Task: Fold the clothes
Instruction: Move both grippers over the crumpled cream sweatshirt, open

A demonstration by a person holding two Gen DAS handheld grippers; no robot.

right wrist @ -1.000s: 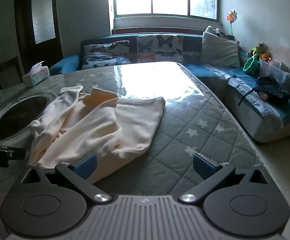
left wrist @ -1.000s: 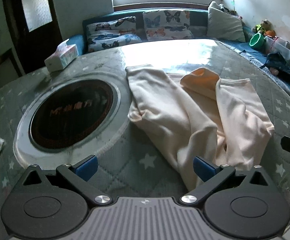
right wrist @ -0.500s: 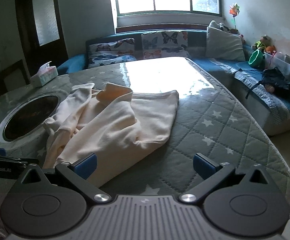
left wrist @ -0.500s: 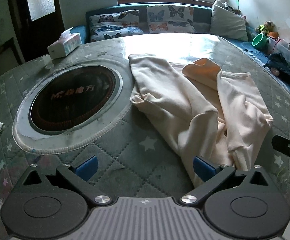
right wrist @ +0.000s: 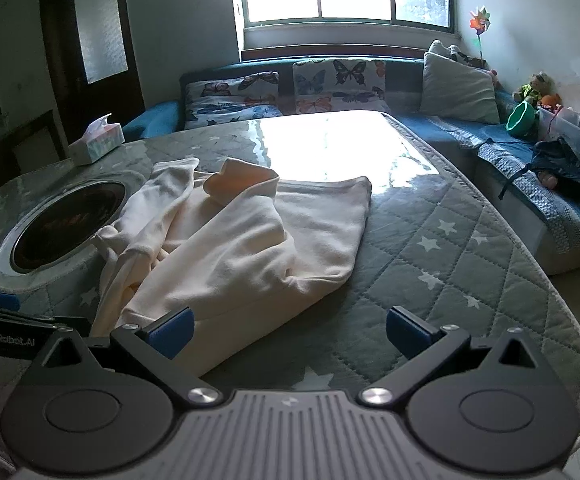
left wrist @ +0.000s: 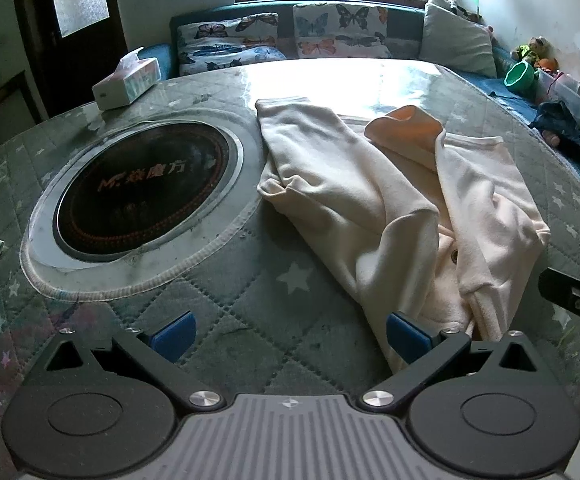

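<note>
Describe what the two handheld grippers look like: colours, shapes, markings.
The left gripper and right gripper match: black linkage arms with silver pivot bolts, two round black discs, a ribbed grey centre plate and blue fingertip pads. In the right wrist view, the left one's black side bears white "GenRobot.AI" lettering.

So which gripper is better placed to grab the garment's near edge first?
Probably the left gripper: its open jaws have the cream garment at the right fingertip. The right gripper, also open, mostly faces bare quilted table.
</note>
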